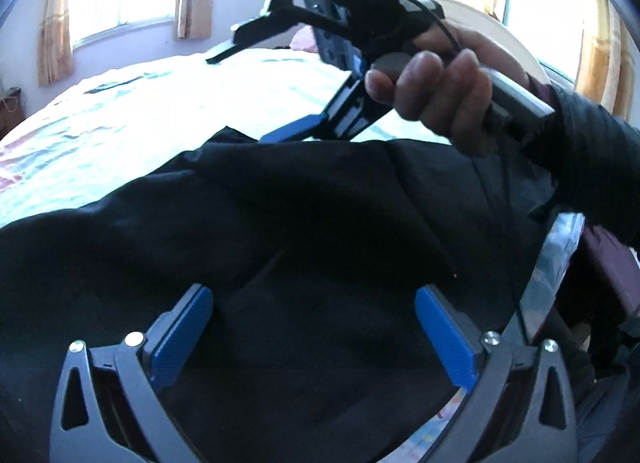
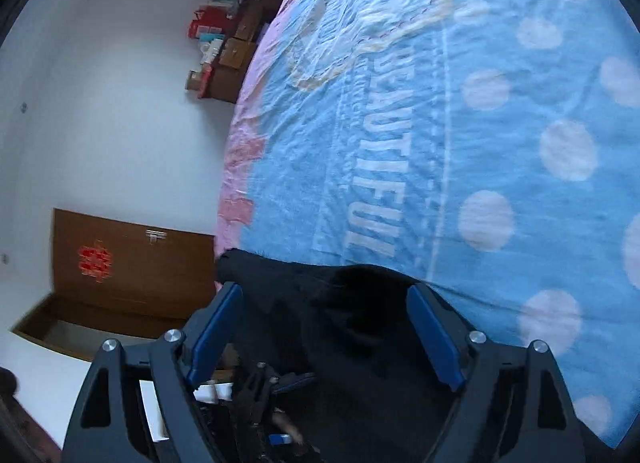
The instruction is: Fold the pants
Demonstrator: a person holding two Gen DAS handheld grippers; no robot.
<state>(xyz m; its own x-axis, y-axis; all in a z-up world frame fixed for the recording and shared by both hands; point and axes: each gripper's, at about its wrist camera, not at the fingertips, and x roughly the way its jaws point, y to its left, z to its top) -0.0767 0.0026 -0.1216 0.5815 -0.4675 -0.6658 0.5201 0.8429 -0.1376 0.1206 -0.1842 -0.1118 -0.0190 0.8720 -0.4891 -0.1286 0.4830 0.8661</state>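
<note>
The black pants [image 1: 304, 215] lay heaped on the near part of the bed [image 1: 120, 111], over its blue polka-dot sheet [image 2: 500, 135], with most of the dark cloth bunched close to the person and only a crumpled edge reaching toward the far side. In the left wrist view the left claw [image 1: 312, 331] stood wide, its blue pads [image 1: 182, 337] spread well apart and nothing between them — the fabric spread directly ahead of and below it, filling the gap as background rather than being pinched. The right claw [image 2: 326, 337] was likewise wide in its own view, hovering just above a raised fold of the pants, with the cloth's edge running ahead of it toward the pink border of the sheet; seen from the left camera, the right hand [image 1: 436, 91] held that tool above the far edge of the garment. The long axis of the pants could not be read with confidence, since the heap was too rumpled and too dark to show legs or waistband. As a judgement, both claws were about equally near the cloth, the left over the nearer bulk and the right over the farther edge, so the coming move likely turned on each descending straight onto the fabric beneath it — taking hold of two separated points to spread the pants flat before any fold.
</note>
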